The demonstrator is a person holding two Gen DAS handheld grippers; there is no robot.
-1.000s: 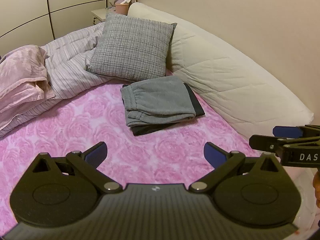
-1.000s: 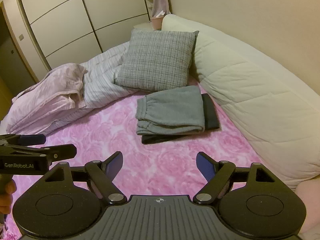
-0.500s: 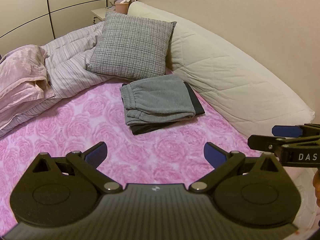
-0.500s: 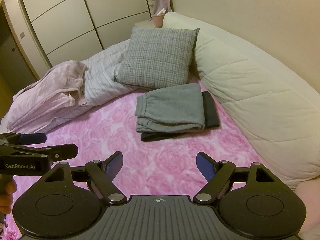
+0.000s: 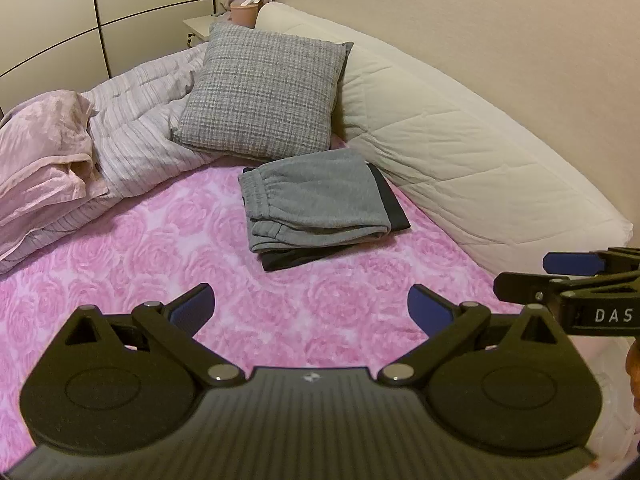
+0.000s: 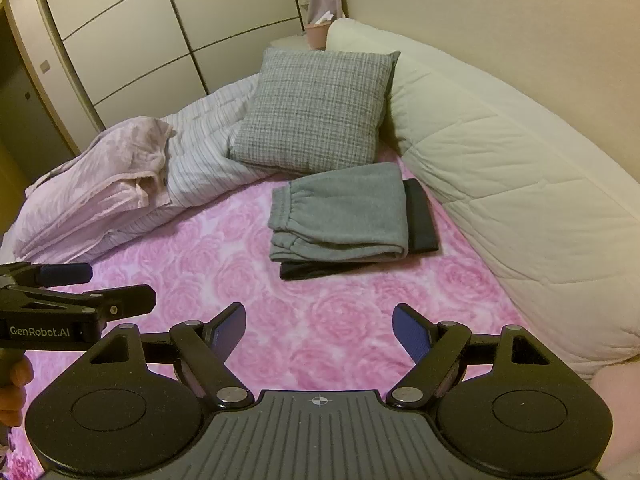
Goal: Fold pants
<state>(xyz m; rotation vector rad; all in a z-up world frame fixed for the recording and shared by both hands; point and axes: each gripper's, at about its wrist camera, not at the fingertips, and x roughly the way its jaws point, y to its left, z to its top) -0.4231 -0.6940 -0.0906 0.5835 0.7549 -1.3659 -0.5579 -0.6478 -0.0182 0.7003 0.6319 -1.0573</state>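
While you hold both tools low over the bed, each points forward across the pink rose-patterned blanket [image 5: 132,248], side by side and level. Your left gripper [image 5: 311,310] has its jaws spread wide and grips nothing; your right gripper [image 6: 319,326] is equally wide and bare. Only a bit of your hand [image 6: 14,392] shows at the left edge of the right wrist view, wrapped around the handle.

Along the far side runs a long cream quilted bolster [image 5: 460,156] with diamond stitching. To the left lies a striped duvet [image 5: 140,136], bunched, with a crumpled pale pink cover [image 5: 44,148] on it. A square grey woven cushion [image 5: 264,96] leans upright behind the clothes.

The grey fleece pants [image 5: 316,200] lie folded into a soft rectangle, elastic waistband to the left, stacked on a folded dark garment [image 5: 390,204], well ahead of both tools and just beside the bolster.

The blue finger pads [image 6: 230,330] look finely ribbed. "GenRobot.AI" reads on one tool, "DAS" on the other.
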